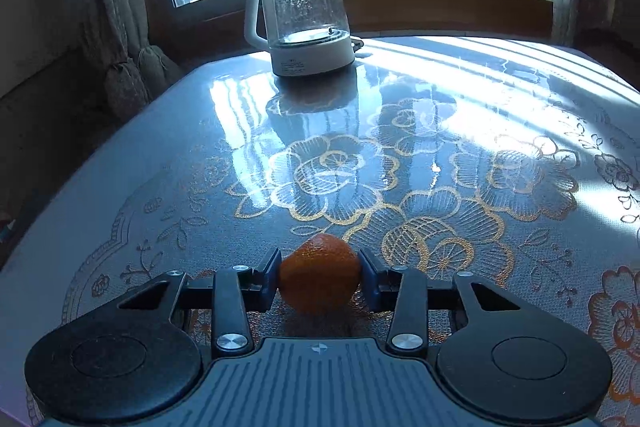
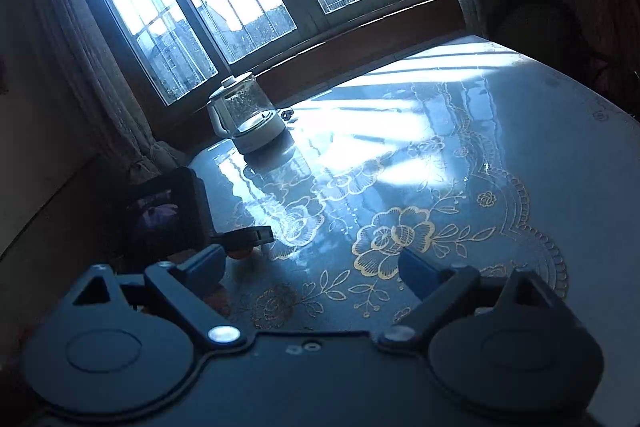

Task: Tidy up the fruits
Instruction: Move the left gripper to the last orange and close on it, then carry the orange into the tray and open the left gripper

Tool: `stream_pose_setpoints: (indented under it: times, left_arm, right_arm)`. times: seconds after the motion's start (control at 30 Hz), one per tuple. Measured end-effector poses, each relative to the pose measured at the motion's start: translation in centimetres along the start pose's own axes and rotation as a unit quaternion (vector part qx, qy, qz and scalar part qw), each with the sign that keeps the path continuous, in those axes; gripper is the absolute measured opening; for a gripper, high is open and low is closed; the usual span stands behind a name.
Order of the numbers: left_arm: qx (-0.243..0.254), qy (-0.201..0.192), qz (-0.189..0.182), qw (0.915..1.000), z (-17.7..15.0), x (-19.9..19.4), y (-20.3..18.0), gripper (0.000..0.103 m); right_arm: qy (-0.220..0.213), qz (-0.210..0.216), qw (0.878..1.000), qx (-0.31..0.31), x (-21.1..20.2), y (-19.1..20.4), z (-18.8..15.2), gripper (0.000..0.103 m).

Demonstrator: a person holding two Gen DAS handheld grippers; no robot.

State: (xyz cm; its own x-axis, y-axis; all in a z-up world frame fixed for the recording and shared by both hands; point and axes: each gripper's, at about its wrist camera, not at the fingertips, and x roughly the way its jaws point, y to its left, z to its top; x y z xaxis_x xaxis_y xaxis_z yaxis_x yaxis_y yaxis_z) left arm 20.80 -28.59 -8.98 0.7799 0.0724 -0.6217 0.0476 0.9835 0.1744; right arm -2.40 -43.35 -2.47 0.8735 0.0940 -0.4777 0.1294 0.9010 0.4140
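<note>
The left gripper (image 1: 319,277) has its two pads pressed against the sides of a small orange fruit (image 1: 319,273), which sits low on the table (image 1: 160,155) near its front edge; whether the fruit rests on the patterned cover or is just clear of it cannot be told. The grip falls at about the fruit's widest part, roughly centred between the fingers. The right gripper (image 2: 312,267) stands with its jaws wide and nothing between them, over bare cover to the right of the left tool, which shows dark at the left of the right wrist view. A glass kettle (image 1: 306,23) stands well apart at the far side, by the window. No bowl, tray or other fruit is in view (the destination is therefore not established from these views).

Judgement: the step in hand is securing the fruit for lifting. The rind is rounded and likely yielding, so pressure should be firm enough to prevent rolling but short of crushing. A straight vertical lift is advised, wrist kept steady, with the right tool held clear.
</note>
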Motion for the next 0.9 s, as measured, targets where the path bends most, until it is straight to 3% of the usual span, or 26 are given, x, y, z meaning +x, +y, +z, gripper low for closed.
stream_pose_setpoints:
  times: [0.2, 0.53, 0.9]
  left_arm:
    - [0.003, -0.003, 0.005, 1.0, 0.1, -0.1, -0.2, 0.041]
    - [-0.039, 0.024, -0.029, 0.9985, 0.6, 0.0, 1.2, 0.04]
    - [-0.061, 0.016, -0.043, 0.9971, 1.1, -2.8, 3.6, 0.04]
  right_arm:
    - [-0.003, -0.006, 1.0, 0.006, 0.0, -0.4, 0.3, 0.094]
    - [-0.009, -0.009, 1.0, 0.009, -0.4, 0.0, 0.3, 0.094]
    - [-0.017, -0.006, 1.0, 0.006, -1.4, 1.0, 0.2, 0.094]
